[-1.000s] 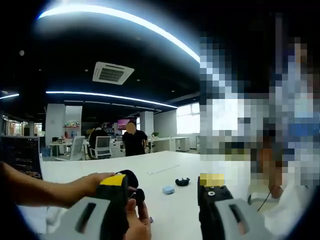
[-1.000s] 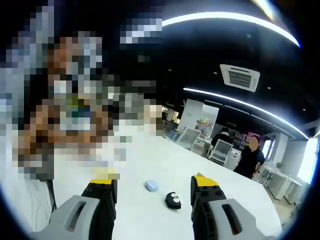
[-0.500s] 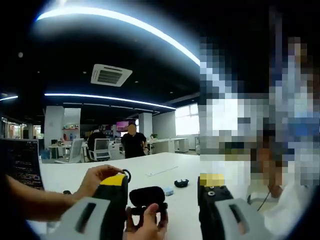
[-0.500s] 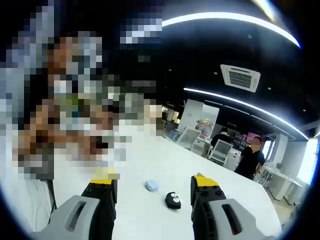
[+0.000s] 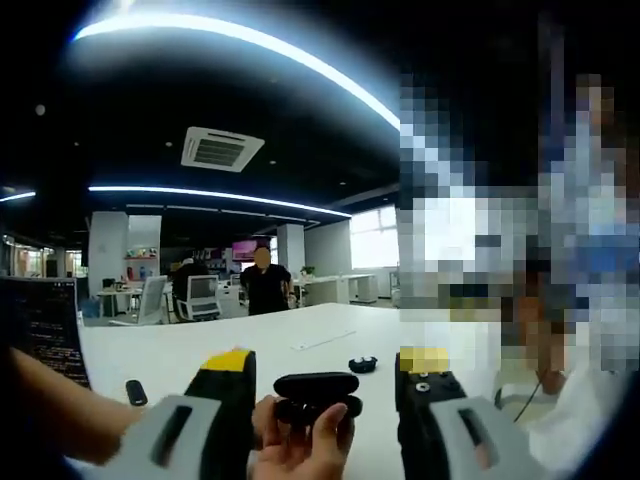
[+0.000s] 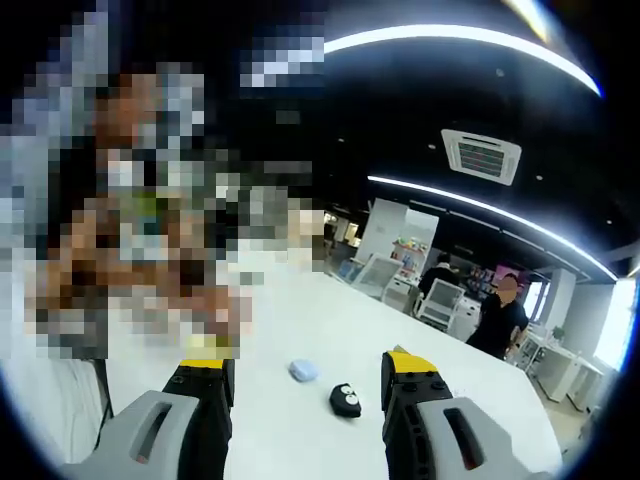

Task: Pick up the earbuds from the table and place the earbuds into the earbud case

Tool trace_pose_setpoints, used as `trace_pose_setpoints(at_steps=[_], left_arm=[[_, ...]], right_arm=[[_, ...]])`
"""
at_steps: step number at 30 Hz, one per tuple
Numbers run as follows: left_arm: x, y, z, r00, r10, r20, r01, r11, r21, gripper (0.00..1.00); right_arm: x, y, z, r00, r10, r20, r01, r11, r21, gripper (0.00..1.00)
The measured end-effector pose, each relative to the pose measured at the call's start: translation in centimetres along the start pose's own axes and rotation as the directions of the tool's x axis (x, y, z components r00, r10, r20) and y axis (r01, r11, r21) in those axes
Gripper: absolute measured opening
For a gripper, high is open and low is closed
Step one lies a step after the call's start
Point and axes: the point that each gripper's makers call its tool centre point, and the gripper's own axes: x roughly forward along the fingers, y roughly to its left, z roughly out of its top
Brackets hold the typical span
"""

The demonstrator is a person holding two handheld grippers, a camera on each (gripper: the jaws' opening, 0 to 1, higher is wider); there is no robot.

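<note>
the left gripper [image 5: 325,385] is holding its jaws wide, gripping nothing. between them a person's hand [image 5: 300,445] is holding up a closed black case [image 5: 318,394]. beyond, at 1 o'clock, a black earbud case [image 5: 363,364] is sitting on the white table [image 5: 180,345]. the right gripper [image 6: 305,385] is also spreading wide over the table, the earbud case [image 6: 346,400] between its jaws, a pale blue object [image 6: 303,371] at 11 o'clock.

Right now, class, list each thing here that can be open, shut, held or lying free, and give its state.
Left gripper: jaws open, empty.
Right gripper: jaws open, empty.
Black oval case: held in a person's hand, lid shut.
Small black earbud case: lying free on the white table.
Pale blue object: lying free on the table.
</note>
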Motion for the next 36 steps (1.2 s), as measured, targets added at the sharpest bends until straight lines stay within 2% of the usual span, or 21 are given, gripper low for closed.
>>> trace_pose_setpoints(at_steps=[29,36], left_arm=[[-0.09,0.22,-0.08,1.0,0.01,-0.001,-0.01,1.0,0.001,0.56],[-0.28,0.45,0.15,1.0,0.017,0.007,-0.017,1.0,-0.002,0.55]], right_arm=[[0.3,0.74,-0.14,1.0,0.027,-0.012,-0.027,0.999,-0.018,0.57],[0.04,0.19,-0.24,1.0,0.016,-0.012,-0.017,1.0,-0.017,0.57]])
